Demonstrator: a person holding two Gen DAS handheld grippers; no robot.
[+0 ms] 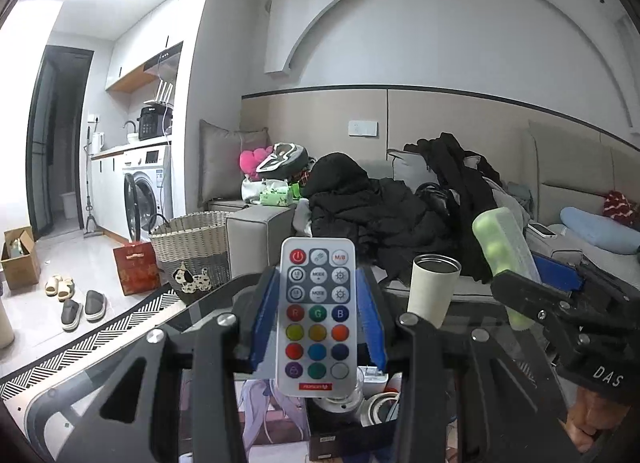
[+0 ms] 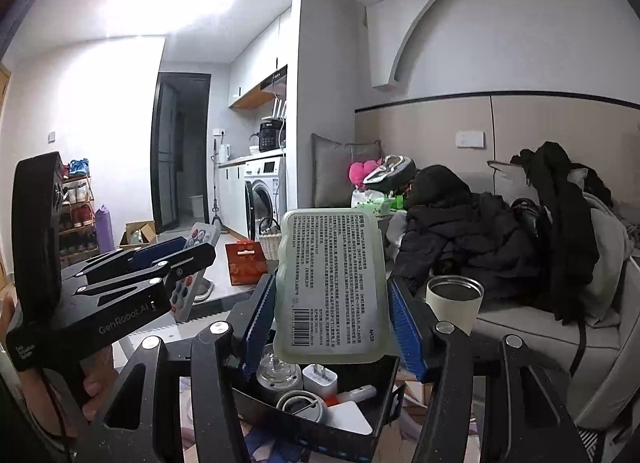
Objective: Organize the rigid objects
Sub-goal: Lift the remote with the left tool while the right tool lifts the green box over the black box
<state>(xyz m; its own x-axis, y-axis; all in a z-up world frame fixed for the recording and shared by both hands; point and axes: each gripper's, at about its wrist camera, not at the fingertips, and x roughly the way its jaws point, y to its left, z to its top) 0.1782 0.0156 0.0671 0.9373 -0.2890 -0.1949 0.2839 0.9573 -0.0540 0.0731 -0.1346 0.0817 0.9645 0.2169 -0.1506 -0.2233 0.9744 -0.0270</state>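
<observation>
My left tool [image 1: 318,319] covers the remote's [image 1: 317,315] side edges, and the remote hides most of the black box [image 2: 320,429] beneath it. The label print on the green case [image 2: 334,287] in my right tool [image 2: 332,323] is too fine to read. Both lower frame edges cut off my tools' bodies. The box's contents are half hidden by the case.

White remote [image 1: 318,317], coloured round buttons, upright, face to camera, raised above black bin [image 2: 384,395]; pale green translucent pack [image 2: 332,287], printed label and barcode, upright above same bin holding charger [image 2: 320,379], small oddments.
</observation>
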